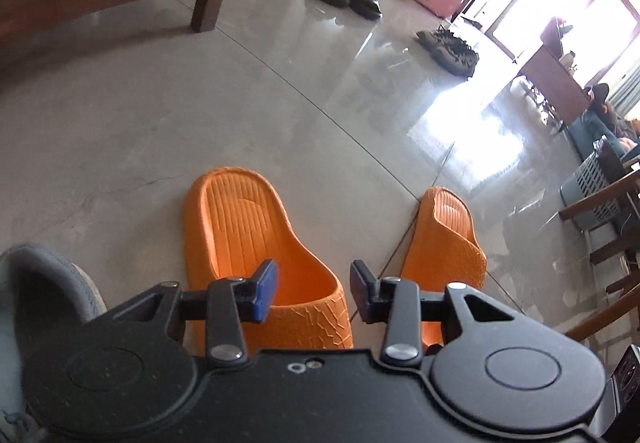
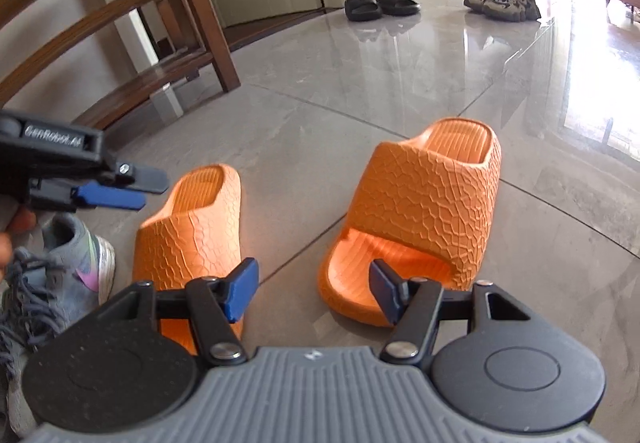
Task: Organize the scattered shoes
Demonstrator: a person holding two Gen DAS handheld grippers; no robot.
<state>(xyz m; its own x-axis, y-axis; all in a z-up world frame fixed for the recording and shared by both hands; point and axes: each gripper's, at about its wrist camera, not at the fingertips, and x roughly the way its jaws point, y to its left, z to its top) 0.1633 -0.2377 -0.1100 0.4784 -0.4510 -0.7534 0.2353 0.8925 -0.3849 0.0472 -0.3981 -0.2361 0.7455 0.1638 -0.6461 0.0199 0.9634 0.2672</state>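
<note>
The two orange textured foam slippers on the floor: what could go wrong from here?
1. The right orange textured foam slipper lies askew from the left orange slipper, so the pair may end up unaligned.
2. The open left gripper hovers near the grey laced sneaker and might knock it.

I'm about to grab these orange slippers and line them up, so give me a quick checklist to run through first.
1. Left gripper empty, jaws apart: ok.
2. Right gripper empty, jaws apart: ok.
3. Both slippers upright on the floor: ok.
4. Left slipper and right slipper parallel: not ok, the right one is angled away.
5. Grey sneaker clear of the left slipper: cannot tell, it sits close beside it.
6. Free space on the wooden rack: cannot tell.
</note>
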